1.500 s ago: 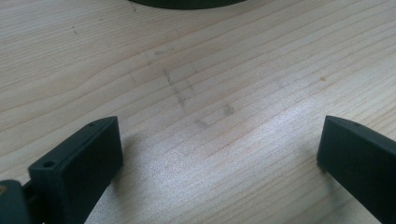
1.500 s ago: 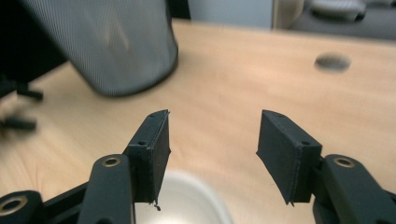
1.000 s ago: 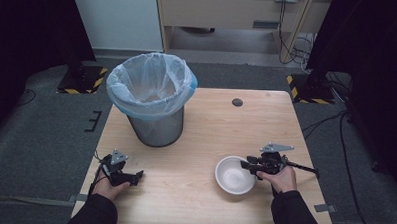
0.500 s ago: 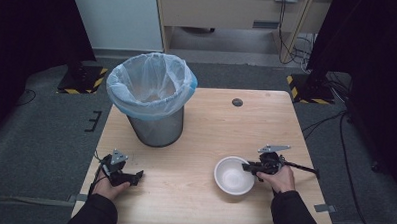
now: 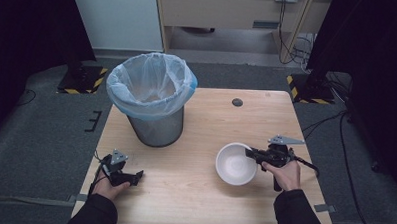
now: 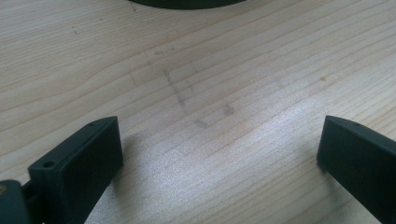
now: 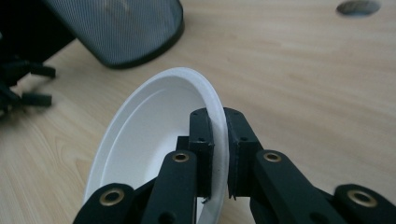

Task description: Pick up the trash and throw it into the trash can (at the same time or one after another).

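Pinching white bowl (image 7: 154, 135) rim, right hand-held gripper (image 7: 219, 154), bowl tilted, left hand-held gripper (image 6: 210, 154) spread over table (image 6: 210, 70).

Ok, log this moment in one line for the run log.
right gripper: shut on bowl rim | left gripper: open, over bare table | bin: upright, bag-lined, far left

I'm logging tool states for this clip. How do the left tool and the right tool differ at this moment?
The left tool has its jaws spread wide with bare wood between them; the right tool is shut on the rim of the white bowl. The left tool sits near the table's front left corner, away from the bowl; the right tool meets the bowl at its right edge. Both are black, hand-held, and low over the table.
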Tool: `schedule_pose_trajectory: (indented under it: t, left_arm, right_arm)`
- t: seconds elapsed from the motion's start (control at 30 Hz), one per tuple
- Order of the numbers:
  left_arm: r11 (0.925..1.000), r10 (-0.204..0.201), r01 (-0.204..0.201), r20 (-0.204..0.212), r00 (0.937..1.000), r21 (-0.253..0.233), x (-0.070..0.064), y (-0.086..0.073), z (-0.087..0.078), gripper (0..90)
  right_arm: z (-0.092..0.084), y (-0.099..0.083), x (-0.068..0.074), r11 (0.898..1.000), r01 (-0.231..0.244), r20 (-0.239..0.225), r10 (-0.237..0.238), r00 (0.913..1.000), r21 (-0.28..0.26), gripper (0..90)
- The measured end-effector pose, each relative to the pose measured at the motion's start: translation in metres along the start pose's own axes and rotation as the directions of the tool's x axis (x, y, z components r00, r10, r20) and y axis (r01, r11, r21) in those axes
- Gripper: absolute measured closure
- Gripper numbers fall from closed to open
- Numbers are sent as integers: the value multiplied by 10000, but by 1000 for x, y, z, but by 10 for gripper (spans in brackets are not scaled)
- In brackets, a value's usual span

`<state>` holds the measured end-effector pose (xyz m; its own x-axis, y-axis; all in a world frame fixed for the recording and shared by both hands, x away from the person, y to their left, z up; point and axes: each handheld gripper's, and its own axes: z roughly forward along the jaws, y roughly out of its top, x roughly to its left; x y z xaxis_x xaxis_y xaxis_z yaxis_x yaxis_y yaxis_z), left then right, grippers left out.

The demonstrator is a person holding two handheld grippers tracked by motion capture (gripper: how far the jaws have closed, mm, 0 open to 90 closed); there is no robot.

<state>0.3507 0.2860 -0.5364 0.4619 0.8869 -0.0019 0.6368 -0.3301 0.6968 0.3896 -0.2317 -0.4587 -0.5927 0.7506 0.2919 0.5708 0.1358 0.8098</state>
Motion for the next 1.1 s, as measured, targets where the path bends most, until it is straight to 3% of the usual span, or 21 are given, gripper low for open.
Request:
schedule_pose_trajectory:
  t: [0.2,0.33,0.63,0.83,1.1]
  left_arm:
    - [10000,-1,1,1,10000,-2,0,0,0,0]
    - [10000,-3,3,0,10000,-4,0,0,0,0]
    - [10000,-2,2,0,10000,-2,0,0,0,0]
    - [10000,-3,3,0,10000,-3,0,0,0,0]
    - [10000,-1,1,1,10000,-2,0,0,0,0]
  right_arm:
    - [-15,17,4,9920,-11,146,30,9999,-1260,832]
    - [-26,29,8,9772,-66,119,94,9999,-2123,832]
    - [-57,70,26,9044,-79,-198,-6,9998,-4266,832]
    - [-71,94,35,8657,-7,-273,-149,9995,-5006,832]
    - [-74,124,51,8164,113,-205,-284,9994,-5774,832]
